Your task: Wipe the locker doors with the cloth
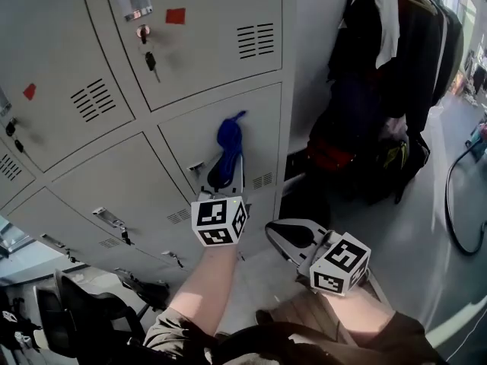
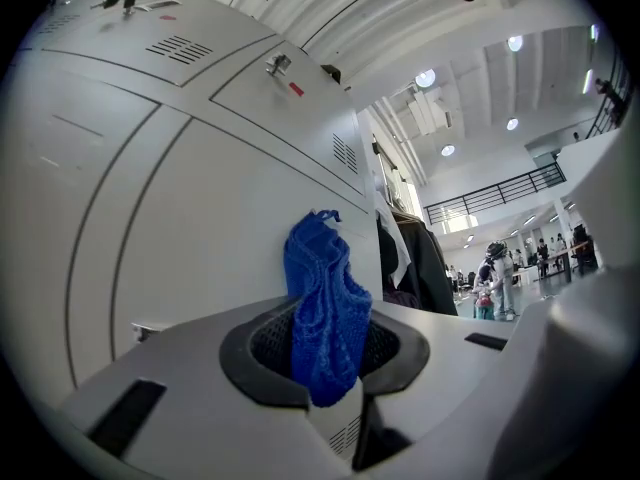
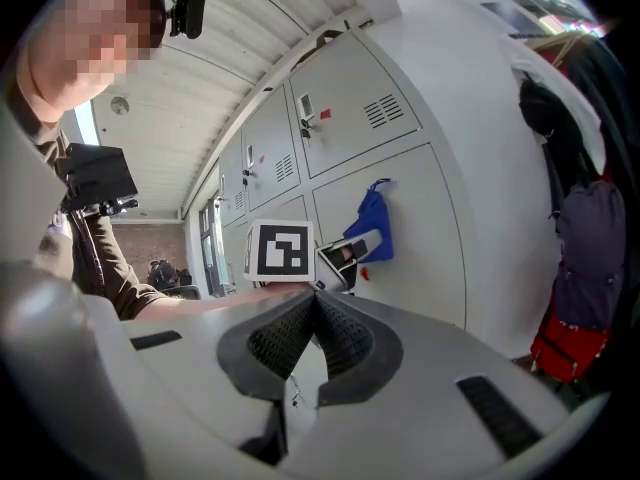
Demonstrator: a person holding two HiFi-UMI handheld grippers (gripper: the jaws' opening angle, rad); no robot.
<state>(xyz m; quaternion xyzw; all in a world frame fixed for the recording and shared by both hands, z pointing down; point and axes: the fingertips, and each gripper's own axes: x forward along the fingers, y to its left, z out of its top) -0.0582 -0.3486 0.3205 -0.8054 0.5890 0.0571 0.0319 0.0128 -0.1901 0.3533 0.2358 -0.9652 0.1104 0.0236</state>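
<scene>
A blue cloth point(image 1: 228, 149) is pressed against a lower grey locker door point(image 1: 259, 124), bunched and hanging upright. My left gripper point(image 1: 227, 176) is shut on the blue cloth just below it. In the left gripper view the cloth point(image 2: 325, 303) sticks up from between the jaws against the door point(image 2: 190, 238). My right gripper point(image 1: 283, 234) hangs lower and to the right, away from the lockers, shut with nothing in it. The right gripper view shows its pads point(image 3: 340, 333) meeting, with the cloth point(image 3: 372, 230) and locker door point(image 3: 425, 228) beyond.
Keys point(image 1: 151, 61) hang from the lock of the upper locker. Dark coats point(image 1: 411, 44) and a red bag point(image 1: 331, 157) crowd the space right of the lockers. A black cable point(image 1: 455, 204) loops on the floor. A black bag point(image 1: 84, 314) lies at lower left.
</scene>
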